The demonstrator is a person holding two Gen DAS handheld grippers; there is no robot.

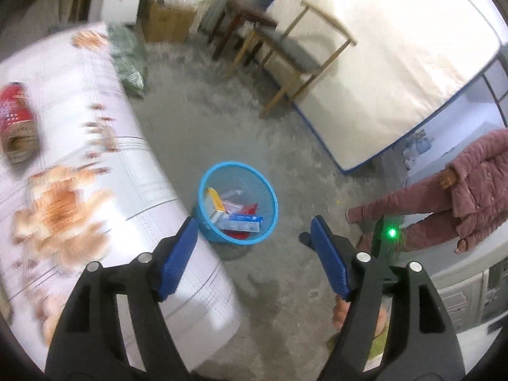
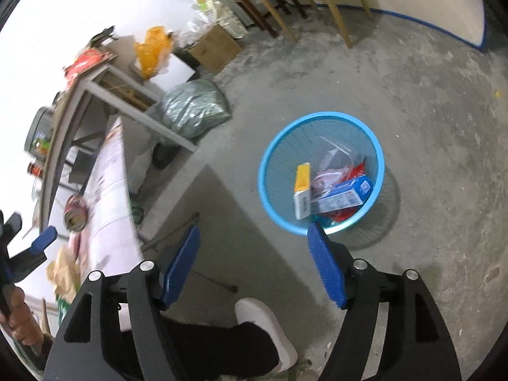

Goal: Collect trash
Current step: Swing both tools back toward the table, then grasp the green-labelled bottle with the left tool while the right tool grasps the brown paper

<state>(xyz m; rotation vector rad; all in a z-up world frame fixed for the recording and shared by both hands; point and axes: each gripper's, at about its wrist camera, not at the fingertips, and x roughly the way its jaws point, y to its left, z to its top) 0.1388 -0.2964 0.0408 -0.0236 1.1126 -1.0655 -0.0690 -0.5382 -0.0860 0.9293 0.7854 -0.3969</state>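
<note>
A blue mesh wastebasket (image 1: 270, 201) (image 2: 273, 165) stands on the concrete floor. It holds a yellow-and-white box (image 2: 301, 190), a blue-and-white box (image 2: 346, 195), red wrappers and clear plastic. My left gripper (image 1: 252, 225) is open and empty, above the table's edge, near the basket. My right gripper (image 2: 254, 233) is open and empty, above the floor just short of the basket; it also shows in the left wrist view (image 1: 306, 238). A red can (image 1: 16, 120) (image 2: 74, 212) lies on the flowered tablecloth (image 1: 79, 165). The left gripper (image 2: 35, 247) shows at the far left of the right wrist view.
A child in pink (image 1: 451, 197) stands at the right. A wooden chair (image 1: 292, 47) and a leaning mattress (image 1: 397, 63) are at the back. A green sack (image 2: 193, 109), a cardboard box (image 2: 216, 49) and a metal table (image 2: 104, 95) stand near the wall. My shoe (image 2: 266, 327) is below.
</note>
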